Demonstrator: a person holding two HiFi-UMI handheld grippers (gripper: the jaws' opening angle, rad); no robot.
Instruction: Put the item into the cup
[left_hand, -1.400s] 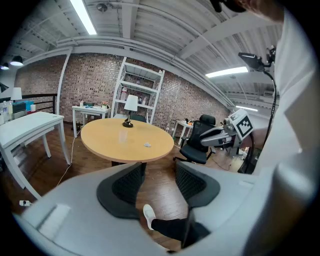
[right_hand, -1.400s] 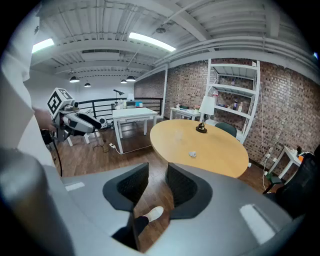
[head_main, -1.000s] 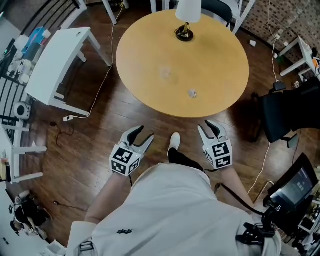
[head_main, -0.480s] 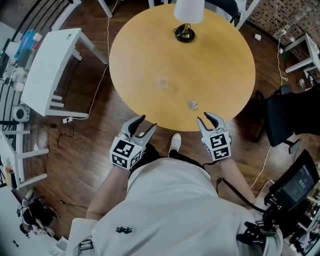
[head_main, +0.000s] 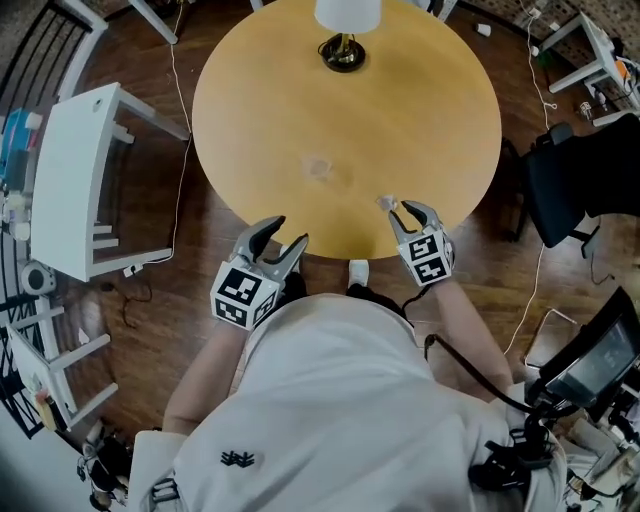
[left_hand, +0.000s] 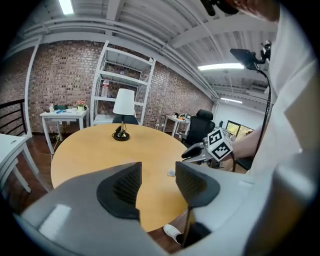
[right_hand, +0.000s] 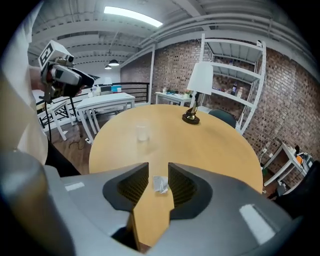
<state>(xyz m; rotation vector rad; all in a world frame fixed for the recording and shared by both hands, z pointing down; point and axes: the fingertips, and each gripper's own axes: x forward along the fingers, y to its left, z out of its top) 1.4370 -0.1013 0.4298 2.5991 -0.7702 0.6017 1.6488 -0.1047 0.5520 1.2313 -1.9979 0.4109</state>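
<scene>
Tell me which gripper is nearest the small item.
The right gripper: the small item lies just ahead of its open jaws, while the left gripper hangs farther off at the near edge of the table.

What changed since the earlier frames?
Both grippers advanced to the table: the right gripper now reaches over its edge, open jaws lined up on the item, ungripped; the left gripper stops at the edge, open. The cup, item and lamp stayed put.

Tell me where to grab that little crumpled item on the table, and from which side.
Pinch the crumpled item across its middle, coming in low from the near edge of the table with the right gripper. It lies small and low, framed between those open jaws.
</scene>
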